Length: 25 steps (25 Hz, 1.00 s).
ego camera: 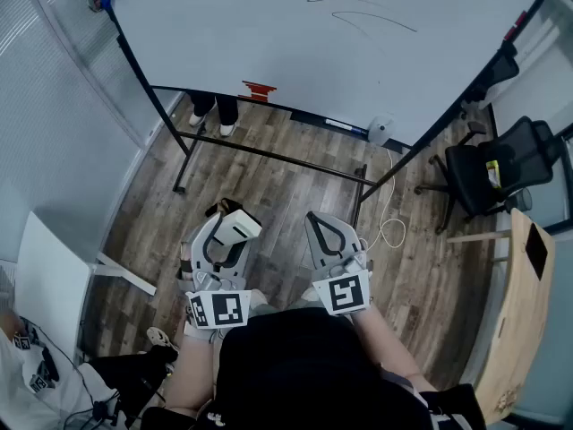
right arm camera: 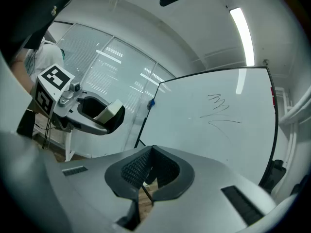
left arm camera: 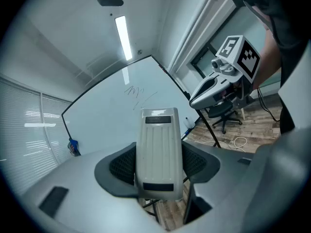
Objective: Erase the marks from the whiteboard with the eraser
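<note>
Pale grey plastic, the eraser is clamped between the jaws of the left gripper, held low and well apart from the whiteboard, where thin dark marks are drawn. The right gripper is held alongside, its jaws pressed together on nothing.

This looks like an office or small meeting room. A large whiteboard on a black wheeled stand fills the top of the head view, a black swivel office chair stands at the right edge, and a wooden desk sits at lower right. Slatted blinds line the left wall, wood-plank flooring runs underneath, and a ceiling strip light glows overhead.
</note>
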Each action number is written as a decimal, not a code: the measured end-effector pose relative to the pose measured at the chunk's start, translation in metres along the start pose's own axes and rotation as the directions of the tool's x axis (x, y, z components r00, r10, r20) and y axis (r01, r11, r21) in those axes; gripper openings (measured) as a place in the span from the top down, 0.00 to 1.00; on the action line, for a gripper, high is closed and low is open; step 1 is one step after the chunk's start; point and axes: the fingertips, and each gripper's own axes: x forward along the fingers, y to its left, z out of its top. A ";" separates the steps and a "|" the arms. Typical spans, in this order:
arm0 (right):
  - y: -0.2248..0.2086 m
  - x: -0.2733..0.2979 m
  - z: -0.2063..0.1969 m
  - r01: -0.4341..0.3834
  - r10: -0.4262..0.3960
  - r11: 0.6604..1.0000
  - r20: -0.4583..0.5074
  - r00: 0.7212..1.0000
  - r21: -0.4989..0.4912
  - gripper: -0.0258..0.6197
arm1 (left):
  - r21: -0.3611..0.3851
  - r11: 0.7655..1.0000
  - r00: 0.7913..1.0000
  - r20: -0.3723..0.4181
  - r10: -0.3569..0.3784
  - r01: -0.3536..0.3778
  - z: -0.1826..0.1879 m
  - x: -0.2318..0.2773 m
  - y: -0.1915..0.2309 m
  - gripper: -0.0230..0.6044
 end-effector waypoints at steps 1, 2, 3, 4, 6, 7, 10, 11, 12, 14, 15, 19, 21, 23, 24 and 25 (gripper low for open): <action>0.004 0.003 0.002 -0.001 0.001 1.000 -0.004 1.000 -0.002 0.92 | 0.001 1.000 1.000 0.001 0.002 -0.002 -0.003 -0.003 0.004 0.53; 0.007 0.006 0.004 -0.003 0.003 1.000 -0.008 1.000 -0.005 0.92 | 0.002 1.000 1.000 0.001 0.004 -0.004 -0.006 -0.005 0.007 0.53; 0.011 0.009 0.006 -0.004 0.004 1.000 -0.010 1.000 -0.008 0.92 | 0.003 1.000 1.000 0.000 0.005 -0.005 -0.010 -0.008 0.011 0.53; 0.015 0.012 0.008 -0.004 0.004 1.000 -0.011 1.000 -0.011 0.92 | 0.004 1.000 1.000 -0.001 0.005 -0.005 -0.014 -0.011 0.014 0.53; 0.022 0.019 0.013 0.002 -0.002 1.000 -0.005 1.000 -0.008 0.92 | 0.004 1.000 1.000 -0.003 0.007 -0.007 -0.022 -0.016 0.022 0.53; 0.025 0.023 0.016 0.006 -0.006 1.000 -0.001 1.000 -0.005 0.92 | 0.003 1.000 1.000 -0.003 0.009 -0.009 -0.027 -0.019 0.026 0.53; 0.035 0.036 0.023 0.015 -0.015 1.000 0.006 1.000 -0.001 0.92 | -0.001 1.000 1.000 -0.005 0.021 -0.021 -0.043 -0.029 0.042 0.53; 0.039 0.040 0.023 0.017 -0.017 1.000 0.003 1.000 -0.003 0.92 | 0.000 1.000 1.000 -0.007 0.025 -0.025 -0.049 -0.032 0.047 0.53; 0.042 0.045 0.023 0.020 -0.020 1.000 -0.003 1.000 -0.004 0.92 | 0.001 1.000 1.000 -0.010 0.028 -0.028 -0.056 -0.034 0.052 0.53; 0.046 0.056 0.021 0.028 -0.028 1.000 -0.012 1.000 0.003 0.92 | -0.004 0.999 0.999 -0.021 0.033 -0.033 -0.070 -0.034 0.062 0.53; 0.046 0.061 0.020 0.031 -0.031 0.999 -0.015 0.999 0.009 0.92 | -0.011 0.999 0.999 -0.026 0.036 -0.036 -0.076 -0.033 0.066 0.53; 0.044 0.085 0.016 0.024 -0.024 1.000 -0.022 0.999 0.016 0.92 | -0.030 0.998 0.997 -0.050 0.050 -0.051 -0.095 -0.024 0.079 0.53; 0.040 0.101 0.013 0.017 -0.017 1.000 -0.018 1.000 0.021 0.92 | -0.038 0.998 0.997 -0.061 0.056 -0.058 -0.104 -0.015 0.085 0.53; 0.033 0.120 0.008 0.014 -0.014 0.999 -0.012 1.000 0.041 0.92 | -0.041 0.997 0.996 -0.068 0.061 -0.064 -0.109 0.000 0.093 0.53; 0.027 0.130 0.005 0.016 -0.016 0.998 -0.007 1.000 0.054 0.92 | -0.039 0.997 0.996 -0.070 0.063 -0.066 -0.111 0.010 0.096 0.53; 0.018 0.141 0.002 0.017 -0.017 0.998 -0.003 1.000 0.059 0.92 | -0.035 0.997 0.995 -0.072 0.064 -0.067 -0.112 0.022 0.100 0.53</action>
